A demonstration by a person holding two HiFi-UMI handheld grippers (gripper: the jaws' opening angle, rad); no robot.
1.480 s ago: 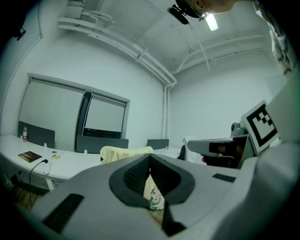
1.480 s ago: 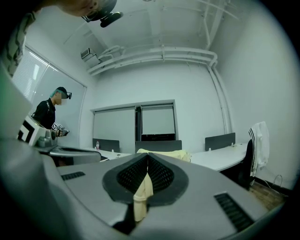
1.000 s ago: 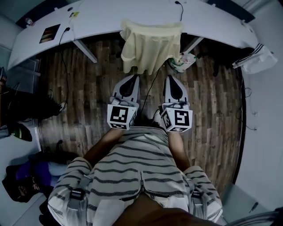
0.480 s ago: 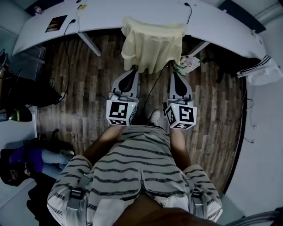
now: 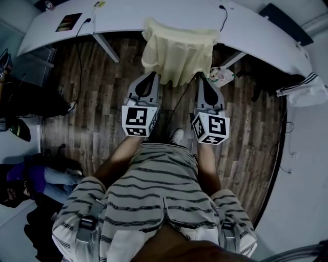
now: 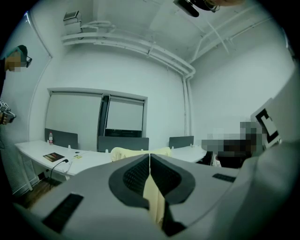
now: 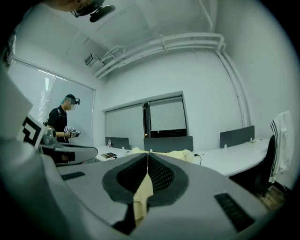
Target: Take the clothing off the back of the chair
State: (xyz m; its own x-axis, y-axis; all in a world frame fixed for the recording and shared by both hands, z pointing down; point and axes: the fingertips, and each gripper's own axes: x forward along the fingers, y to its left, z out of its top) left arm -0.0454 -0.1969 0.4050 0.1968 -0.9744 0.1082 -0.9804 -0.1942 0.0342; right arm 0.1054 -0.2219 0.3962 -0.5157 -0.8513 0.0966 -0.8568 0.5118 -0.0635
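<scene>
Pale yellow garment not yet taken, draped over the chair back against the white bench. Left gripper and right gripper near its lower hem, fingers of both pressed together, holding nothing. Nothing done so far; left to do: opening, gripping, lifting off.

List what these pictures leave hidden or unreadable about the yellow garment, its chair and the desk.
- Chair: in the head view the yellow garment covers it, so none of its frame shows.
- Garment's lower part: in the left and right gripper views it is blocked by the shut left gripper and right gripper.
- Booklet on the desk: in the head view its print is too small to read.
</scene>
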